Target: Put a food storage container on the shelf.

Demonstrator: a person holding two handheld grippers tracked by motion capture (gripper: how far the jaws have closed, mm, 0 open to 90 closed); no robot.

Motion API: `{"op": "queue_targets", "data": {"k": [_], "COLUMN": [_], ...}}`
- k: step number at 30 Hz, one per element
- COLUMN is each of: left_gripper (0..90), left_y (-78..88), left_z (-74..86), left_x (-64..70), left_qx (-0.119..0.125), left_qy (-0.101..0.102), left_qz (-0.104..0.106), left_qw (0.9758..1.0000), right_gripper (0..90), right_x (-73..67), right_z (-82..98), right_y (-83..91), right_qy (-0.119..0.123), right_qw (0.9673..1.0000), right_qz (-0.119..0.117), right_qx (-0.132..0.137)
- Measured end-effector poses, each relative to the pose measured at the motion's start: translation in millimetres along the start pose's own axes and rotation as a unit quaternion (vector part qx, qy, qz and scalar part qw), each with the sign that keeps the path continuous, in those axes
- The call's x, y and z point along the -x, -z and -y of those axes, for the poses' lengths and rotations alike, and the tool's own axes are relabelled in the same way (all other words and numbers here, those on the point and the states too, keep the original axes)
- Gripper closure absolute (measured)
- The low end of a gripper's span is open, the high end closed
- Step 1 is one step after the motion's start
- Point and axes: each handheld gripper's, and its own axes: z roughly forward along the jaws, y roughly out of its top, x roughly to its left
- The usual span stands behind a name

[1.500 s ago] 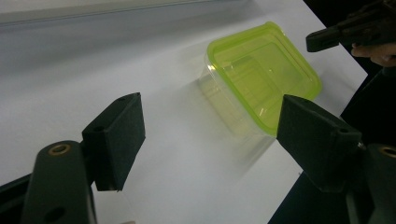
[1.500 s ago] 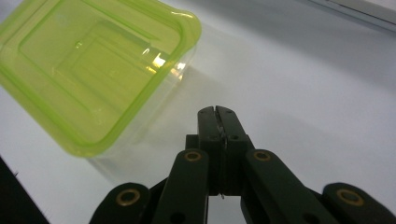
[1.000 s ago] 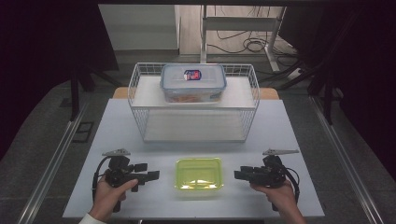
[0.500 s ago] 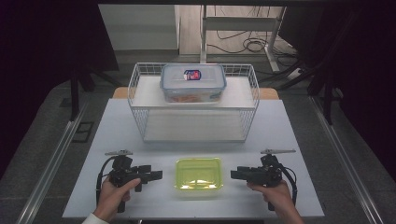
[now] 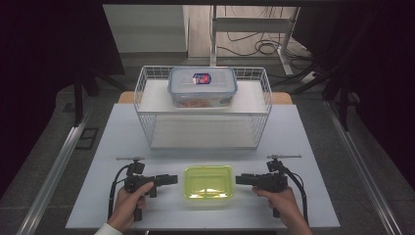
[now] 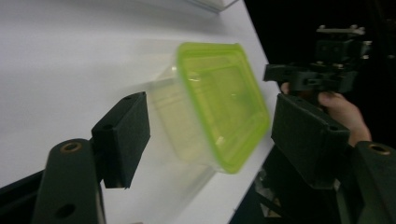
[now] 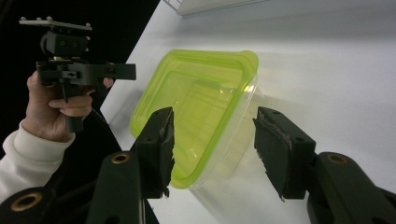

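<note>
A clear tub with a lime-green lid (image 5: pixel 209 182) lies on the white table (image 5: pixel 117 142) near the front edge, between my two grippers. My left gripper (image 5: pixel 173 179) points at its left end from just short of it. Its jaws have just been closing, and its pads (image 6: pixel 125 135) stand apart with nothing pressed between them. My right gripper (image 5: pixel 240 179) points at the tub's right end. Its jaws have also just been closing a little, and the pads (image 7: pixel 280 149) stay off the green-lidded tub (image 7: pixel 201 112).
A white wire basket (image 5: pixel 147 93) stands at the back middle of the table, with a clear box with a blue-grey lid (image 5: pixel 202 87) resting in its top. Metal rails run along both table sides. Bare table lies between the basket and the tub.
Both grippers have edged inward toward the green-lidded tub. The left one also sank a little. The tub has not moved.
</note>
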Motion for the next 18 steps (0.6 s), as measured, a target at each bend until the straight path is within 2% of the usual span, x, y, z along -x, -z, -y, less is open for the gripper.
{"op": "queue_targets", "data": {"k": [4,11,18], "left_gripper": [29.4,33.2,41.6], "left_y": [-4.9,-20.5,-34.3], "left_z": [-1.3,1.2,1.6], "left_x": [-3.9,-5.0,-8.8], "left_qx": [-0.005,-0.033,-0.047], "left_qy": [0.009,0.011,0.025], "left_qz": [0.0,-0.002,0.013], "left_qw": [0.9999,0.9994,0.9985], "right_gripper": [49.8,50.9,55.6], "right_x": [2.4,5.6,7.5], "right_z": [-1.2,-0.9,0.7], "right_y": [-5.1,-16.4,-23.4], "right_qy": [-0.01,-0.019,-0.027], "right_qw": [0.9999,0.9997,0.9993], "right_qz": [-0.003,-0.004,0.0], "right_qx": [-0.006,-0.017,-0.026]}}
